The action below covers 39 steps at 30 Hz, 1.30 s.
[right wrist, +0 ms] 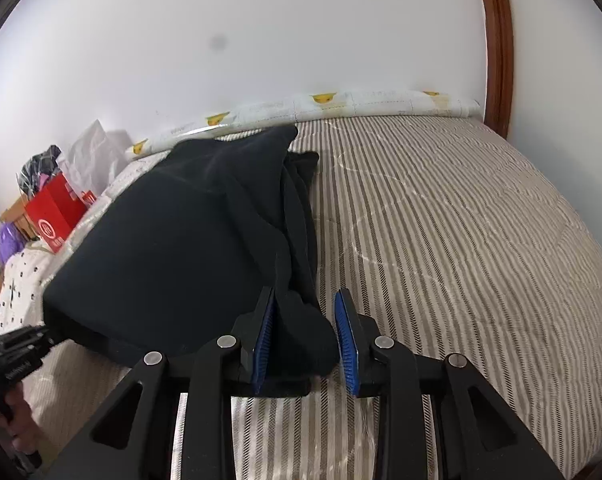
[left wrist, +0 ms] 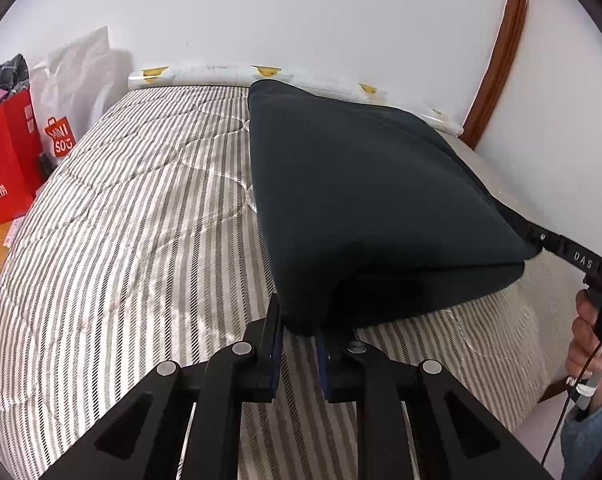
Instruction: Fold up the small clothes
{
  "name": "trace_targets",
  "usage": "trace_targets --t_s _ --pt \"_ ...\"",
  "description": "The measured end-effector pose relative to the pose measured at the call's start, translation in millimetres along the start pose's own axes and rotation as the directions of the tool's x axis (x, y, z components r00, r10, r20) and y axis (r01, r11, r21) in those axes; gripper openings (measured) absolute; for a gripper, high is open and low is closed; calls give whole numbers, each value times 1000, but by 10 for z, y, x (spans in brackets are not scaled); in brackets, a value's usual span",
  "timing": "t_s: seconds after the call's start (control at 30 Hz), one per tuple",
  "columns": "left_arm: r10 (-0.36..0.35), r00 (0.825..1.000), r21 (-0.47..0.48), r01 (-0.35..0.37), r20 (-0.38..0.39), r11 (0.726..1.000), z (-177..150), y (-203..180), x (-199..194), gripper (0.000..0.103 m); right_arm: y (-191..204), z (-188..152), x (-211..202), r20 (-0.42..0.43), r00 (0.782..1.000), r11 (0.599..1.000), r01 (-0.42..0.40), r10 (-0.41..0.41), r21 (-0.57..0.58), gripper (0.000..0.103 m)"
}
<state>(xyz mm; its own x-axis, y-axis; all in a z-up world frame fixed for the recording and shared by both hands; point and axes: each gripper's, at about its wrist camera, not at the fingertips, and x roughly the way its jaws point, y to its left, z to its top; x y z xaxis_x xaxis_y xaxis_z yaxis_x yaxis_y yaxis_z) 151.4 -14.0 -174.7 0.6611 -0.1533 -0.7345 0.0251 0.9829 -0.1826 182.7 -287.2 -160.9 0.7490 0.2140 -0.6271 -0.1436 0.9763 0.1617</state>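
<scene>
Garment (left wrist: 365, 200), dark and nearly black, is lying on the striped bed (left wrist: 141, 240), with its near edge being lifted off the cover between your two grippers. Your left gripper (left wrist: 299, 340) is pinching the near left corner of the cloth: its jaws are sitting close together with a fold of the fabric caught between them. In the left wrist view your right gripper (left wrist: 541, 238) is reaching in from the right edge and meeting the cloth's right corner, so the near hem is hanging taut between the two corners.

In the right wrist view your right gripper (right wrist: 305, 332) is standing with its jaws apart, the blue pads (right wrist: 261, 344) showing on both sides, and a bunched corner of the garment (right wrist: 181, 240) is sitting between them. The cloth is touching the left pad, while a gap is showing beside the right one, so you are not clamping it there. Your left gripper (right wrist: 17, 352) is showing at the lower left of that view, at the cloth's other corner.

Beside the bed on the left, a red bag (left wrist: 5, 168) is holding dark checked cloth that is sticking out of its top. A white bag (left wrist: 73, 96) with an orange logo is standing just beside it; I cannot tell what it is holding.
</scene>
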Motion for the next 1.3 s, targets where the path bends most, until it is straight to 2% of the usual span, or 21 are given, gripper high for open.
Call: trace_targets --t_s 0.17,0.27,0.3,0.37,0.4,0.47,0.6,0.8,0.9,0.97,1.2,1.3 --pt "-43 999 -19 44 29 999 -16 57 -241 14 211 110 -147 60 998 998 0 4 -62 31" --pt "-90 991 -11 91 99 996 18 43 -463 17 315 119 -91 71 997 996 -10 16 -87 31" --pt "-82 991 7 81 110 997 67 12 -506 18 343 102 -13 57 998 995 -3 8 -99 31" --pt "-54 991 29 51 124 998 178 -41 -513 19 348 12 213 -23 996 990 78 -81 -119 29" --pt "-53 990 33 49 129 998 229 -57 -493 19 325 -37 290 -55 993 988 94 -101 -121 28" --pt "-44 992 31 40 122 999 341 -69 -394 19 269 -94 246 -37 996 992 83 -87 -99 28" --pt "-32 995 25 30 94 999 426 -53 -177 19 212 -17 117 -65 994 990 83 -91 -113 28" --pt "5 1000 72 -6 18 997 327 -46 60 20 132 357 70 -20 998 994 55 -57 -93 30" --pt "-35 999 47 35 13 998 368 21 0 20 158 606 224 -24 999 994 23 -26 -106 31" --pt "-54 998 27 53 22 998 421 76 -38 20 184 766 365 -46 999 994 6 -11 -110 31" --pt "-32 998 23 31 46 999 700 216 -4 20 299 1226 850 -120 992 992 -55 41 -114 34" --pt "-38 999 37 36 39 999 790 237 93 24 338 1346 1086 -159 986 993 -58 41 -105 35"
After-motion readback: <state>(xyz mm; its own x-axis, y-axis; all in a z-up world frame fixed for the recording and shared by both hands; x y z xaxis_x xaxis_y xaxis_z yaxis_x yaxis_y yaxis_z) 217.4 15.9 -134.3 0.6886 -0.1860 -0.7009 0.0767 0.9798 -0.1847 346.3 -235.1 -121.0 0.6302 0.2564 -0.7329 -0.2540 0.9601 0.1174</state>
